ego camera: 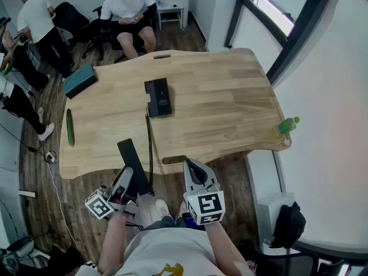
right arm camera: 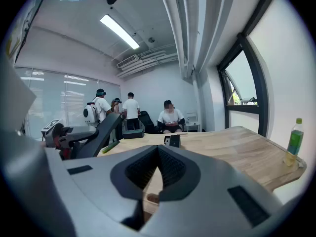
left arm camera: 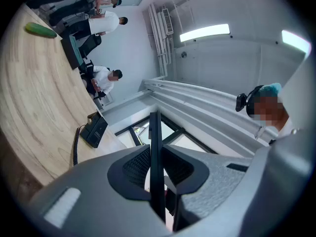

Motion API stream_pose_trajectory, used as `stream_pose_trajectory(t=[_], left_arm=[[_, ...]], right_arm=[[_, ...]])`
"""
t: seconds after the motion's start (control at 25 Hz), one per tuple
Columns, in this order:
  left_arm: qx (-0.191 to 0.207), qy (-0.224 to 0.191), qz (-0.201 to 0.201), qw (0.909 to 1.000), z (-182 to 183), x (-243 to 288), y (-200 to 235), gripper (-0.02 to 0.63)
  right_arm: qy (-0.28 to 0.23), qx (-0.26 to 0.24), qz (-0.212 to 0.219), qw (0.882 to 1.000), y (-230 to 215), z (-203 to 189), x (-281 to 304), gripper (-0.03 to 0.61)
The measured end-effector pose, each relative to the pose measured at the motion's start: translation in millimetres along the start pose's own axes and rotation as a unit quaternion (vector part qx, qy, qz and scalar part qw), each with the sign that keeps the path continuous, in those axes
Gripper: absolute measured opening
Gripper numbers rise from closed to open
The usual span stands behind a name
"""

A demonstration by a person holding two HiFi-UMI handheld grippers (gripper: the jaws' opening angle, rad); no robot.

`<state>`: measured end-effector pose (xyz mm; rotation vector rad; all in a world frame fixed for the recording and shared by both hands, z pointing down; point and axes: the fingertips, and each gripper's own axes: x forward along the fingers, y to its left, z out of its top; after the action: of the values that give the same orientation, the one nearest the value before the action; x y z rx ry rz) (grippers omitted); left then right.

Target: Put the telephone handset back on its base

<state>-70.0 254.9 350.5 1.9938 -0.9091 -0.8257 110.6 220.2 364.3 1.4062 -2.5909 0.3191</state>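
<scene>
The black telephone base [ego camera: 158, 96] lies on the wooden table [ego camera: 230, 108], left of its middle. A coiled cord [ego camera: 150, 145] runs from it over the near edge to the black handset [ego camera: 131, 157]. My left gripper [ego camera: 127, 180] is shut on the handset's lower part and holds it off the table, below the near edge. In the left gripper view the handset [left arm camera: 155, 132] stands edge-on between the pads, with the base [left arm camera: 94, 130] far off at the left. My right gripper [ego camera: 190, 165] hovers beside it, shut and empty; in its own view the jaws [right arm camera: 158, 154] meet at the tips.
A long green object [ego camera: 69, 127] and a teal box [ego camera: 80, 80] lie at the table's left end. A green bottle [ego camera: 286, 126] stands at the right edge. Several people stand or sit beyond the far side. A black bag [ego camera: 290, 226] sits on the floor at the right.
</scene>
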Motion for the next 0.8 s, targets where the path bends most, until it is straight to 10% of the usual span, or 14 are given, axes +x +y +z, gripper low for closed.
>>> stream_pose_trajectory(t=[0.8], left_arm=[[-0.006,0.013,0.011,0.9998,-20.6,16.2,-0.9,0.075]], right_arm=[[-0.012,0.02,-0.008,1.0,-36.1,-3.0,-14.2,0.003]])
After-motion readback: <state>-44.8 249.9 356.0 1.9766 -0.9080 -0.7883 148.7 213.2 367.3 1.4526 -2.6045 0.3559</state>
